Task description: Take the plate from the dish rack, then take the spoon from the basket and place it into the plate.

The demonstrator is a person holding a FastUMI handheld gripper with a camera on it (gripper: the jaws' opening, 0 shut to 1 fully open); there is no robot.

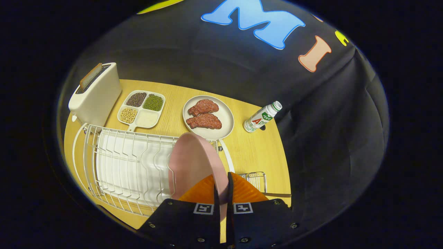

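The pink plate (193,162) was pinched edgewise by the gripper (221,186) over the dish rack (121,166) on a wooden table (256,152); the bottle (262,117) label was illegible.

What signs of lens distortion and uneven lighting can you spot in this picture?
Gripper view: the fisheye lens bows the light wooden tabletop and white wire dish rack into curves; light is brightest mid-table and fades at the rim; the gripper, fingers shut on the pink round plate, looms large and slightly soft.

beyond the rack: toaster (95,94), divided tray (141,109) (beans, grains), meat dish (208,117), tipped bottle (262,117).
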